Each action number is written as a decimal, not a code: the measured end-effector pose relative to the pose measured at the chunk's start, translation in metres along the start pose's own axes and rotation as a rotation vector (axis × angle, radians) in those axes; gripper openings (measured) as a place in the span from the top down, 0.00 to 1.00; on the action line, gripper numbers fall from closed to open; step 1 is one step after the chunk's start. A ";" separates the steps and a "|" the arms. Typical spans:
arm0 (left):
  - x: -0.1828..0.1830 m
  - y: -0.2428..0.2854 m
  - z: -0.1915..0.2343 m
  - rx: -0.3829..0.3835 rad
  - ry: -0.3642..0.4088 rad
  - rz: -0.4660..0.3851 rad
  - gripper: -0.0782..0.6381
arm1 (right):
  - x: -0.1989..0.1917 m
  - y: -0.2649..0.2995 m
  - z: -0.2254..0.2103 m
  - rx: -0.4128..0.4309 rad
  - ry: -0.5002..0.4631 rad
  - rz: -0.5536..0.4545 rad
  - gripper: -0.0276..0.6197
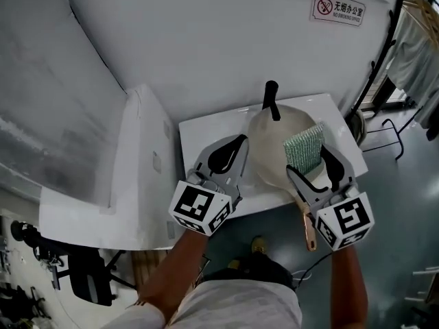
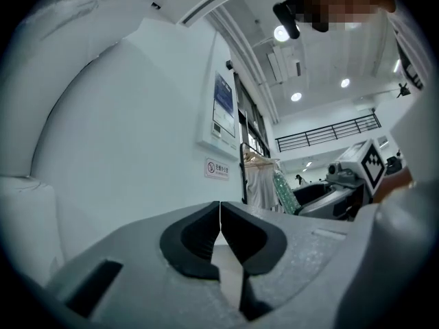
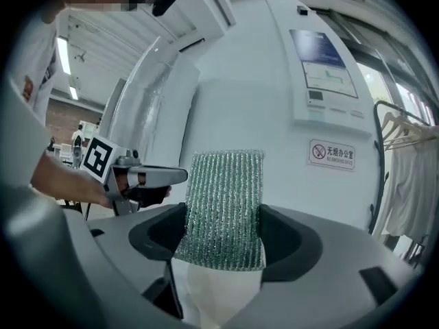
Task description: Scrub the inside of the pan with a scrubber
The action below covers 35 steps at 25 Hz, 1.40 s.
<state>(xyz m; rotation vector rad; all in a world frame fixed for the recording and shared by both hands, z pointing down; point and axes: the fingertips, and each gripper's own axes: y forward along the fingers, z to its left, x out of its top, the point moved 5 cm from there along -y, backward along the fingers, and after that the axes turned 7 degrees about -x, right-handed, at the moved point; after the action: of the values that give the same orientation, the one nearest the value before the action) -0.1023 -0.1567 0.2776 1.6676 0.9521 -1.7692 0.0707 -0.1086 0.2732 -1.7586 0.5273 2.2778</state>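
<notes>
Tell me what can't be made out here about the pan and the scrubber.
- Pan inside, head view: partly covered by the scrubber and right gripper; any dirt too small to see.
- Pan handle, head view: upper part hidden under the right gripper.
- Pan, both gripper views: out of frame; they face the wall.
- Scrubber-pan contact: unclear from above.

Finishes: rough scrubber, smooth pan.
Scrubber [image 3: 225,208]: coarse knit mesh, green w/ metallic glint. Pan [image 1: 267,149]: cream inside, smooth, satin look; handle [image 1: 309,233] w/ coppery sheen. Countertop [image 1: 206,132]: white, smooth, slight gloss.
</notes>
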 end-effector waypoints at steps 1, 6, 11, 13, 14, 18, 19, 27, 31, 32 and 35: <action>-0.005 0.006 0.005 0.016 -0.005 0.014 0.87 | -0.005 0.007 -0.004 0.008 -0.012 0.020 0.43; -0.030 0.032 0.022 0.088 -0.024 0.084 0.87 | -0.030 0.040 -0.024 0.057 -0.021 0.096 0.43; -0.052 0.049 0.024 0.145 -0.034 0.153 0.87 | -0.047 0.064 -0.037 0.123 -0.009 0.130 0.43; -0.062 0.052 0.026 0.162 -0.045 0.185 0.87 | -0.053 0.074 -0.039 0.145 -0.007 0.139 0.43; -0.068 0.053 0.027 0.171 -0.051 0.202 0.87 | -0.056 0.078 -0.039 0.154 -0.007 0.146 0.43; -0.087 0.056 0.034 0.202 -0.086 0.273 0.86 | -0.069 0.094 -0.033 0.194 -0.009 0.197 0.43; -0.092 0.057 0.035 0.202 -0.098 0.289 0.84 | -0.073 0.098 -0.031 0.205 -0.013 0.216 0.43; -0.138 0.063 0.044 0.185 -0.194 0.457 0.64 | -0.111 0.133 -0.009 0.302 -0.052 0.367 0.43; -0.163 0.060 0.050 0.192 -0.255 0.533 0.63 | -0.132 0.152 -0.003 0.330 -0.071 0.440 0.43; -0.168 0.059 0.051 0.193 -0.269 0.546 0.63 | -0.136 0.156 -0.003 0.333 -0.075 0.454 0.43; -0.180 0.060 0.053 0.191 -0.301 0.584 0.63 | -0.148 0.167 -0.005 0.333 -0.075 0.490 0.43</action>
<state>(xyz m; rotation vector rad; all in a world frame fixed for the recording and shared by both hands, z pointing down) -0.0698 -0.2512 0.4475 1.5223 0.1376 -1.6600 0.0500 -0.2564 0.4392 -1.4932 1.3596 2.3512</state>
